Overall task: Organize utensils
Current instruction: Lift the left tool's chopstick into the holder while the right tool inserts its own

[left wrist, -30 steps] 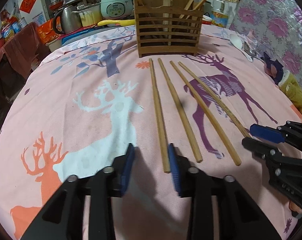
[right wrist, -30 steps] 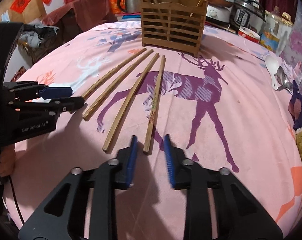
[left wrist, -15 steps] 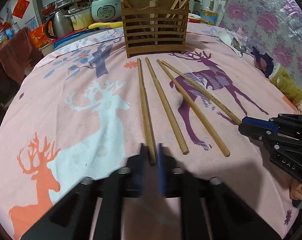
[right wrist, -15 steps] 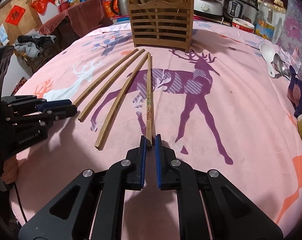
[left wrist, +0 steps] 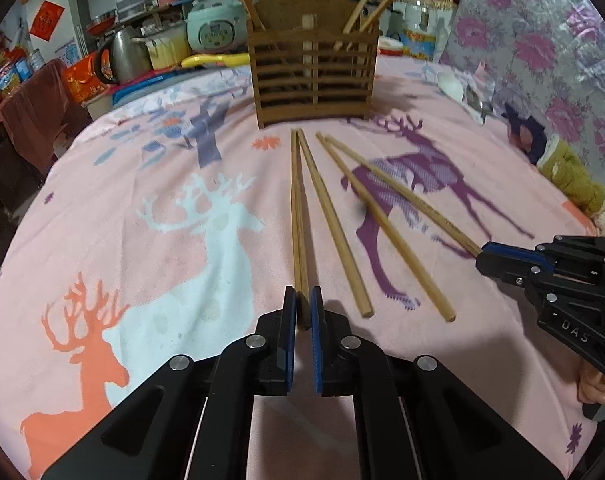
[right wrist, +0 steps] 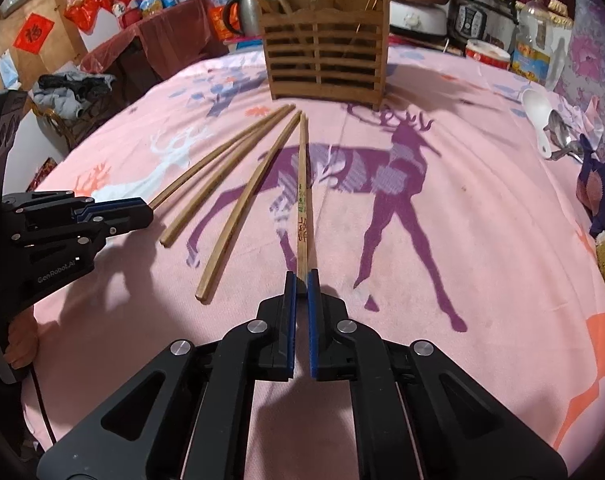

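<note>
A: How is the left gripper [left wrist: 300, 312] seen?
B: Clamped on the leftmost chopstick's [left wrist: 298, 216] near end.
A: And the right gripper [right wrist: 301, 292]?
B: Narrowed onto the rightmost chopstick [right wrist: 302, 200], before the far holder [right wrist: 326, 60].

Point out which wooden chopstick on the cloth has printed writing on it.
The rightmost wooden chopstick, gripped at its near end by the right gripper; the other three look plain.

Open tablecloth [left wrist: 150, 240] left of the chopsticks [left wrist: 340, 232] and right of them [right wrist: 482, 220]. Wooden holder [right wrist: 326, 60] blocks the far end; spoons [right wrist: 550, 132] and a dark cloth [right wrist: 598, 192] crowd the right edge.
</note>
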Tool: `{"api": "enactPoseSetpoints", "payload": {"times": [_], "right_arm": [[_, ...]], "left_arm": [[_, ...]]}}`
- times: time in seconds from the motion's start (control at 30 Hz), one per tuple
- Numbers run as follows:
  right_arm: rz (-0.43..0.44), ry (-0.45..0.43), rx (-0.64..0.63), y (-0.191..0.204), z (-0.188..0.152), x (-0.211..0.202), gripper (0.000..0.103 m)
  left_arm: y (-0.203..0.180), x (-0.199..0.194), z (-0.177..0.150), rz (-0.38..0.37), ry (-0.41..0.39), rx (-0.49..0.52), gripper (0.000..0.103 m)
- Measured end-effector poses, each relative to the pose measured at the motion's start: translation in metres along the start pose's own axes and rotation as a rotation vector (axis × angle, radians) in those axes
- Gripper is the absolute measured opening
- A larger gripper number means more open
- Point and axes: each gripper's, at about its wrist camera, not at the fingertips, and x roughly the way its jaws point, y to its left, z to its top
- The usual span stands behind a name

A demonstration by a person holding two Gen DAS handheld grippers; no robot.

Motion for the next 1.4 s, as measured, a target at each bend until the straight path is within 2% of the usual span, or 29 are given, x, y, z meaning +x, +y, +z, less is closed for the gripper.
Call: {"api": "enactPoseSetpoints", "payload": {"times": [0.2,0.5,0.6,0.87,1.03,1.4], "right_arm": [[-0.013,-0.160,0.042,-0.010,0.013,-0.038,0.006],[0.006,-0.359,0.093,-0.021,0.064,-0.106,0.006],[0.006,-0.377,0.094,-0.020,0.074,-0.108,0.006],[0.012,-0.387,0.115,-0.021,0.083,-0.101,0.006],[0.018,-0.414,0.126,-0.025,0.103,-0.109,0.006],[-0.003,-0.518,0.087,-0.015,0.144,-0.132,0.006]], "left_arm": [[0.008,-0.030,0.014,0.007,-0.070,-0.062,0.007],[0.003,-0.089,0.068,-0.006,-0.212,-0.066,0.007],[-0.005,-0.092,0.084,-0.010,-0.231,-0.058,0.007],[-0.003,-0.063,0.103,-0.048,-0.175,-0.083,0.007],[-0.001,-0.077,0.123,-0.066,-0.217,-0.082,0.007],[-0.001,-0.124,0.185,-0.020,-0.334,-0.042,0.005]]}}
